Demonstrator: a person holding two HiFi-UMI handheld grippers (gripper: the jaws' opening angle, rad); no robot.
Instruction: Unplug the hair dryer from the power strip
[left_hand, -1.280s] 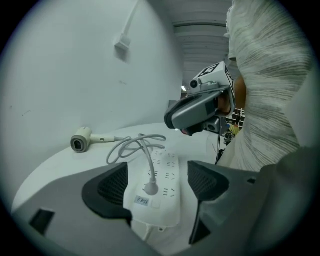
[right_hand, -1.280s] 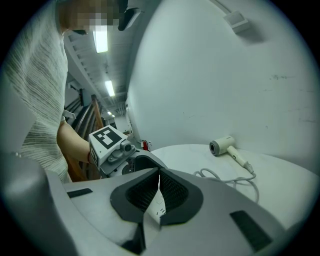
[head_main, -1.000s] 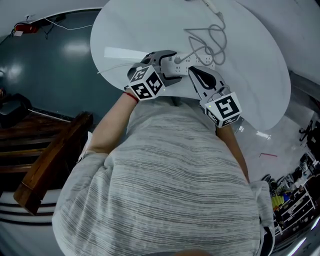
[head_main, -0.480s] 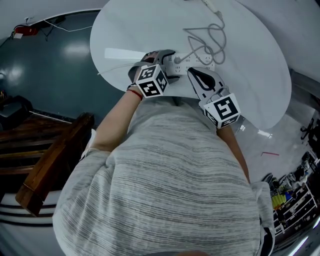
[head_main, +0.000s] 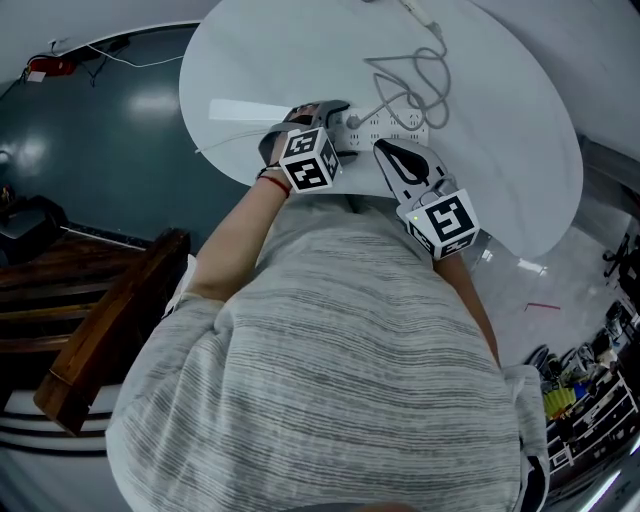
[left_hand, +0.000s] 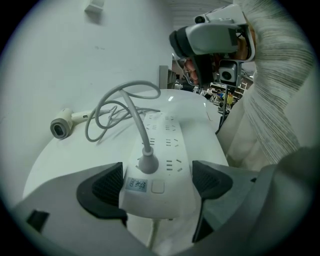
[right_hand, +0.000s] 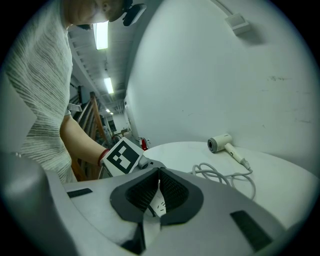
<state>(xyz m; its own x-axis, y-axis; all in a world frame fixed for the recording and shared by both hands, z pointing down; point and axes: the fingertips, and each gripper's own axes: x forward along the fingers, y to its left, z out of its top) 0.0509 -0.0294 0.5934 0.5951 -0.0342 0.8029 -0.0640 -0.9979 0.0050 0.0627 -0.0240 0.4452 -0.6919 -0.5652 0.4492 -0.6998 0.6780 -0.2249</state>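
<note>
Over the last second your left hand-held gripper (left_hand: 157, 184) has come down over the near end of the long white plastic power strip (left_hand: 170, 150) and tipped further nose-down. Its jaws have just been opening and now stand wide, one black pad on each side of the strip, neither visibly pressing. That looks like a set-up to pin the strip, not yet a grip.

The hair dryer's round grey plug (left_hand: 148, 163) is still seated in a socket just beyond the jaws. Its grey cable (left_hand: 131, 107) loops across the round white counter (left_hand: 65, 160) to the small white hair dryer (left_hand: 62, 127), which lies on its side well apart from the strip. Nothing is unplugged so far.

Your right hand-held gripper (right_hand: 159, 192) has not moved. It hangs near the strip, pointing shallowly down, jaws drawn together on nothing. It looks placed to take the plug once the left clamps.
</note>
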